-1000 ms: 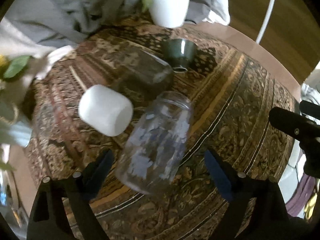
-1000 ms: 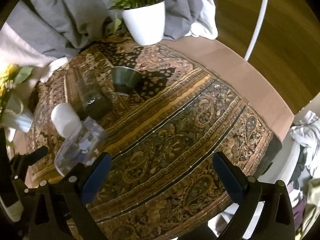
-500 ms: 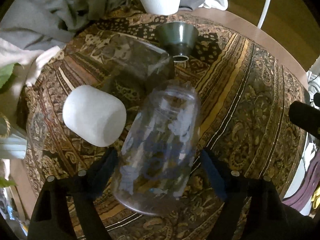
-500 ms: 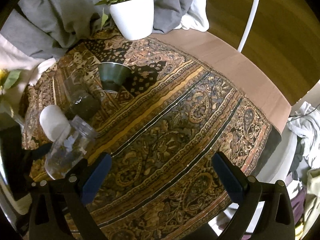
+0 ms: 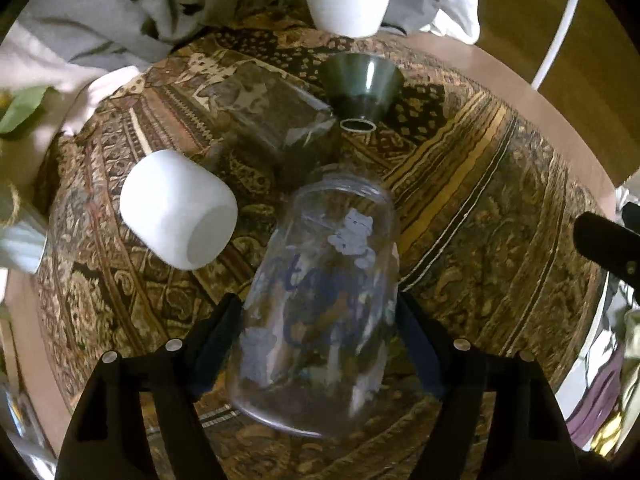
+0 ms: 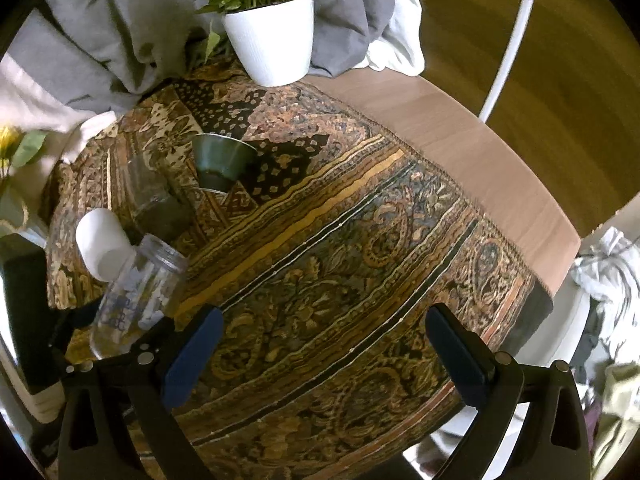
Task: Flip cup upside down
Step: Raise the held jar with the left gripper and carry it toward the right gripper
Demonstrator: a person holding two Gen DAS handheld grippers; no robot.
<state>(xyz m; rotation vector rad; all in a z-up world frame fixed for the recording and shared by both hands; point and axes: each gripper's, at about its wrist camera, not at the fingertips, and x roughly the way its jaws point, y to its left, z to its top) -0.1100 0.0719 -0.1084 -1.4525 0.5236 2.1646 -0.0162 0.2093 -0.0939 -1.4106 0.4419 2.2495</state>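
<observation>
A: Where's the jar?

B: Clear glass jar (image 5: pixel 320 304) sits between my left gripper (image 5: pixel 320 332) jaws, pads against its sides (contact looks real, slight blur), tilted, mouth pointing away over the patterned cloth (image 6: pixel 360 280) on the bench.

A: Right side?

B: My right gripper (image 6: pixel 320 356) hangs over cloth, jaws spread wide, holding nothing. White cup (image 5: pixel 176 208) lies beside the jar, green funnel (image 5: pixel 362 84) beyond.

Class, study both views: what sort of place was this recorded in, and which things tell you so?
Probably a home living space: a wooden table under a brown paisley patterned cloth, a white ribbed pot with a green leafy plant, and crumpled grey fabric behind.
</observation>
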